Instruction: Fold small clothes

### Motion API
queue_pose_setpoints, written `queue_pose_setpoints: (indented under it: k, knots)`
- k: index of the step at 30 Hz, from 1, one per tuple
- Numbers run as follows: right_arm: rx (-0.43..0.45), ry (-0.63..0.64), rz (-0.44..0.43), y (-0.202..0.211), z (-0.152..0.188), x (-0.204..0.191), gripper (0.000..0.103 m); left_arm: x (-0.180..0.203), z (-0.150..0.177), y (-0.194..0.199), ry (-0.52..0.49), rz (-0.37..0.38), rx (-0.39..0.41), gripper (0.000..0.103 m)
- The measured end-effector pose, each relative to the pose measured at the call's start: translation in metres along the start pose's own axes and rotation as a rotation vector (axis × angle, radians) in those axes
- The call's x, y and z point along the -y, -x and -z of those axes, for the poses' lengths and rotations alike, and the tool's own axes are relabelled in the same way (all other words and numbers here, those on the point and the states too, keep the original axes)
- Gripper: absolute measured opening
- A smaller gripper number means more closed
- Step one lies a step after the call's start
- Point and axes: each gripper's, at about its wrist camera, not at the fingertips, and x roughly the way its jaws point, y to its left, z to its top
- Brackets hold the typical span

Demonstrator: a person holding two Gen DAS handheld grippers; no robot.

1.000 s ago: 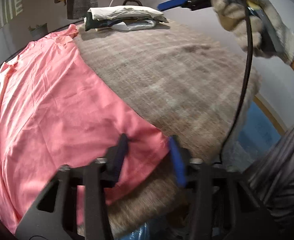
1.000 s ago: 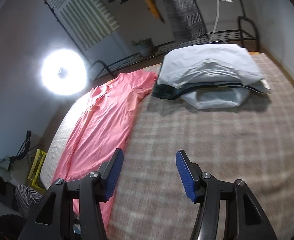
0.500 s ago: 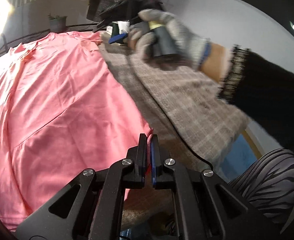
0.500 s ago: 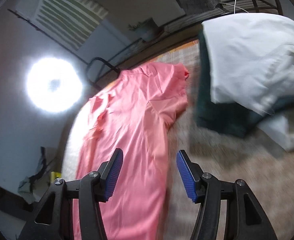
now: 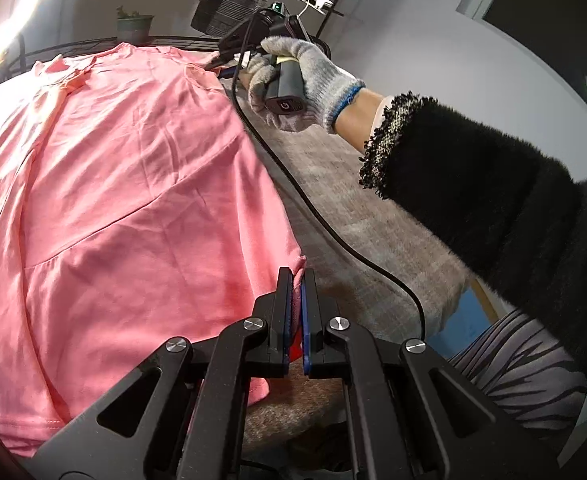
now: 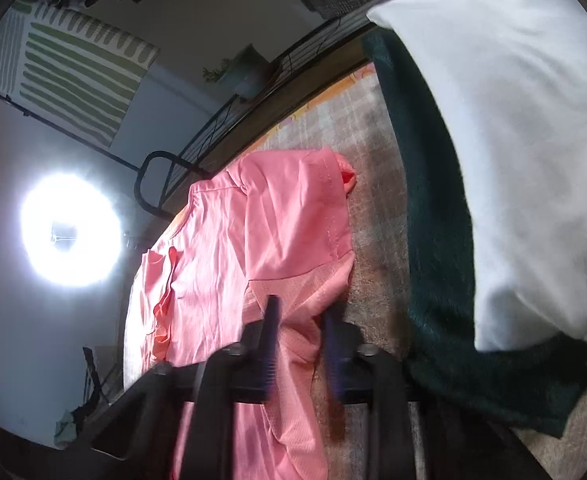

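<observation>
A pink shirt (image 5: pixel 125 200) lies spread flat on a grey-brown checked blanket (image 5: pixel 353 184). My left gripper (image 5: pixel 296 276) is shut on the shirt's near hem corner at its right edge. Far along that same edge, a gloved hand (image 5: pixel 305 76) holds my right gripper (image 5: pixel 221 70) at the shirt's sleeve. In the right wrist view the right gripper (image 6: pixel 302 320) is blurred. Its jaws are closing with a narrow gap left, and pink shirt (image 6: pixel 261 232) fabric below the sleeve lies between them.
A folded stack with a white piece (image 6: pixel 513 140) over a dark green one (image 6: pixel 433 240) sits just right of the right gripper. A black cable (image 5: pixel 333 232) runs across the blanket. A ring light (image 6: pixel 67 230) glares at the left. A black fuzzy sleeve (image 5: pixel 493 200) reaches across the right.
My left gripper shut on the hem corner. The right gripper travelled from the open blanket to the shirt's sleeve, came down, and its jaws narrowed around the fabric.
</observation>
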Motion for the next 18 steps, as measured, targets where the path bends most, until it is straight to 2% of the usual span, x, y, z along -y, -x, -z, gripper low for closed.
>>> queue_pose_setpoints:
  k: [3, 10, 14, 18]
  knots:
    - [0.019, 0.046, 0.080, 0.000, -0.003, -0.013, 0.001, -0.006, 0.001, 0.005, 0.028, 0.010, 0.006, 0.001]
    - [0.071, 0.180, 0.203, 0.007, -0.002, -0.072, 0.000, -0.024, 0.003, 0.022, 0.091, 0.039, 0.040, 0.001]
    - [0.078, 0.311, 0.307, -0.005, 0.004, -0.122, 0.000, -0.039, 0.008, 0.036, 0.142, 0.046, 0.061, 0.001]
    - [0.065, 0.446, 0.355, -0.023, 0.018, -0.165, 0.000, -0.061, 0.015, 0.052, 0.214, 0.048, 0.079, 0.001]
